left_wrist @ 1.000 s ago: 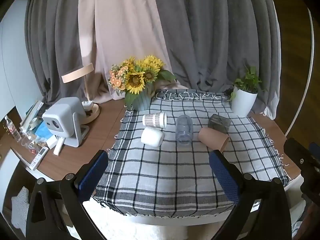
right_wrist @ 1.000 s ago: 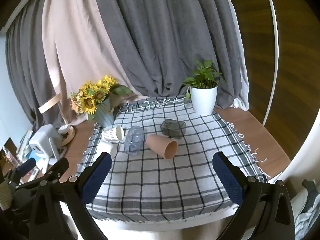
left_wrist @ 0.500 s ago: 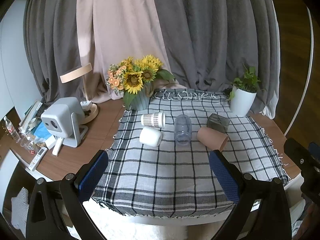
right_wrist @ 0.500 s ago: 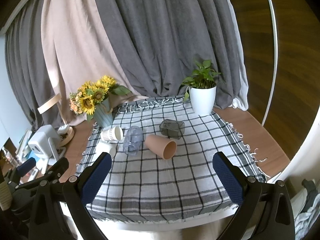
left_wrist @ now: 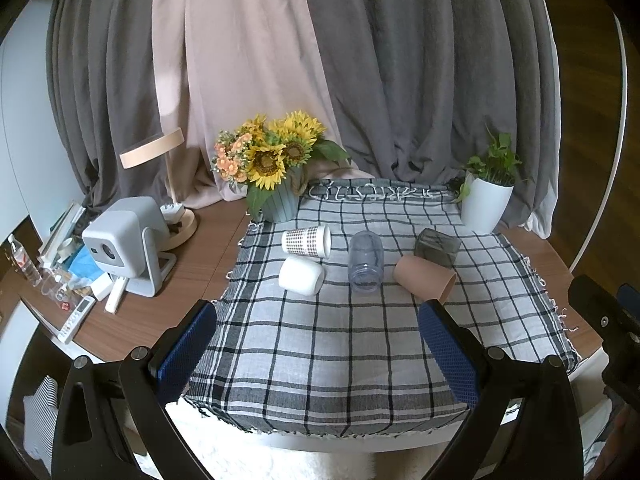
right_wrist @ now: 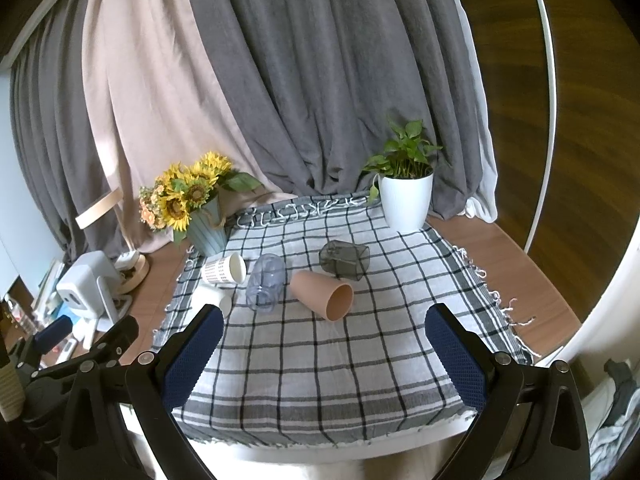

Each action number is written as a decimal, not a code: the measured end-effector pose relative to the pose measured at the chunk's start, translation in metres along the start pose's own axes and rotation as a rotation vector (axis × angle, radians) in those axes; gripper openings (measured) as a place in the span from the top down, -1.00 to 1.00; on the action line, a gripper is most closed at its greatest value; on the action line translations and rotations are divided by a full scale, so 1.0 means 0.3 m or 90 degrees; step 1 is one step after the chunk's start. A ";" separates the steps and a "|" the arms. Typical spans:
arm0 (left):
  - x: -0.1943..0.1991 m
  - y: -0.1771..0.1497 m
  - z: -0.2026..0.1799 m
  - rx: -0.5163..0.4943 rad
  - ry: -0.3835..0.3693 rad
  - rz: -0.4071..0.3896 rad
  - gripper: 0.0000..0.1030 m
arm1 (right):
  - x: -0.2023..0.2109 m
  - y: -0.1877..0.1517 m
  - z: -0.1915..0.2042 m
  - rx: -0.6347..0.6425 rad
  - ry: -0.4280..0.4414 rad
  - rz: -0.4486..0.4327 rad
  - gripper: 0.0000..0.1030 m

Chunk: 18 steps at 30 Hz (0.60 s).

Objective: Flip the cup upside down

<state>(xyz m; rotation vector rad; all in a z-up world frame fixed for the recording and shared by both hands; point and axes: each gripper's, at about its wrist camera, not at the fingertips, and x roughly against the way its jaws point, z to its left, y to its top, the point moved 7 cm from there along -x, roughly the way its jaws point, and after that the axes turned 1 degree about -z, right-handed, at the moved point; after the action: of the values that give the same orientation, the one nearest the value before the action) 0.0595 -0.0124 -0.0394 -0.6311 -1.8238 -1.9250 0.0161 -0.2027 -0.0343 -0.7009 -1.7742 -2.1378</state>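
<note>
Several cups lie on their sides on the checked cloth (left_wrist: 320, 352): a dotted white cup (left_wrist: 306, 241), a plain white cup (left_wrist: 301, 276), a clear plastic cup (left_wrist: 365, 261), a tan cup (left_wrist: 424, 279) and a dark smoky glass (left_wrist: 437, 247). They also show in the right wrist view: the dotted cup (right_wrist: 223, 269), the clear cup (right_wrist: 266, 282), the tan cup (right_wrist: 322, 295), the dark glass (right_wrist: 345, 260). My left gripper (left_wrist: 318, 328) is open and empty, short of the cups. My right gripper (right_wrist: 322, 332) is open and empty near the cloth's front edge.
A sunflower vase (left_wrist: 280, 204) stands at the cloth's back left, a white plant pot (left_wrist: 486, 208) at the back right. A projector (left_wrist: 126, 240), a lamp (left_wrist: 152, 152) and a remote (left_wrist: 76, 318) crowd the wooden table on the left. Curtains hang behind.
Both views have pulled back and risen very slightly. The cups have not moved. Both grippers stay open.
</note>
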 end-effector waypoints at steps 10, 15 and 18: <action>-0.008 0.012 -0.001 -0.001 -0.003 0.000 -1.00 | -0.005 0.007 -0.004 -0.001 -0.003 0.002 -0.97; -0.013 0.017 -0.002 -0.003 -0.004 0.001 -1.00 | -0.006 0.012 -0.004 0.000 -0.004 0.001 -0.97; -0.013 0.018 -0.003 -0.003 -0.004 0.000 -1.00 | -0.007 0.014 -0.005 -0.001 -0.004 0.001 -0.97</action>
<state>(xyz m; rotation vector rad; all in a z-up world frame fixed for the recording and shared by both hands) 0.0658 -0.0138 -0.0374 -0.6392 -1.8245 -1.9296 0.0197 -0.2052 -0.0321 -0.7093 -1.7748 -2.1380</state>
